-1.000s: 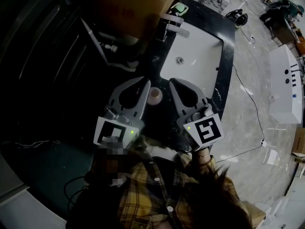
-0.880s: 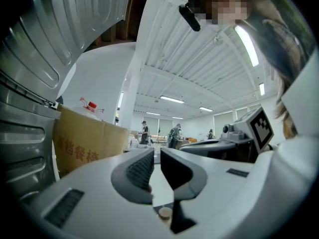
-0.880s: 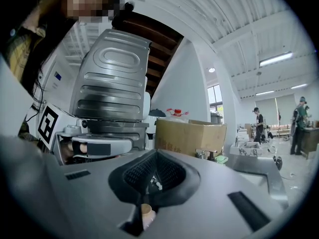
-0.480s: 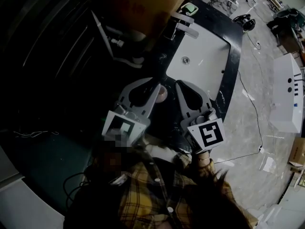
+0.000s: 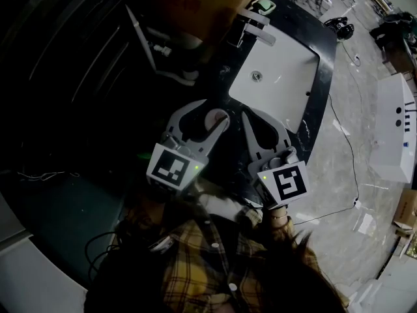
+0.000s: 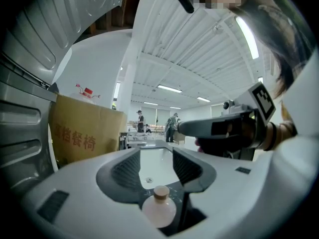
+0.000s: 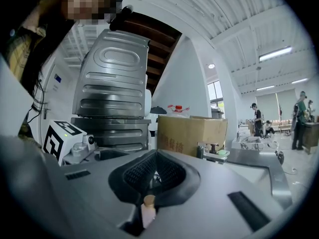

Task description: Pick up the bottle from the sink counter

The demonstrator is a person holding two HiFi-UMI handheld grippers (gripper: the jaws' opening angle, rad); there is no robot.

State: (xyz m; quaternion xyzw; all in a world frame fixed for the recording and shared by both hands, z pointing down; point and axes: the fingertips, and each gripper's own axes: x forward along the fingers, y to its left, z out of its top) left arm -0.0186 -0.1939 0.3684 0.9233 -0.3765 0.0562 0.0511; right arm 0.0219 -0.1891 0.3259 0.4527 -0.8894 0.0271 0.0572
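A small pale pink bottle [image 5: 214, 118] with a cork-coloured cap stands on the black counter [image 5: 306, 126], just in front of the sink. My left gripper [image 5: 210, 109] has just been opening and is now open around it. In the left gripper view the bottle [image 6: 158, 210] sits deep between the jaws, and the pads are clear of it. My right gripper [image 5: 245, 113] hangs just to the right with its jaw tips together. In the right gripper view a similar small bottle [image 7: 148, 210] shows low behind those closed tips [image 7: 157, 154]. I cannot tell whether anything presses on it.
The white sink basin [image 5: 277, 77] and its faucet [image 5: 251, 31] lie just beyond the grippers. A cardboard box [image 5: 195, 5] stands at the back left, with a stack of grey metal appliances [image 7: 112, 103] beside it. On the floor to the right are a white cabinet [image 5: 394, 129] and cables.
The left gripper was shut with the bottle beside its right jaw. It has come down and opened, and the bottle now stands between its jaws. The right gripper has stayed put.
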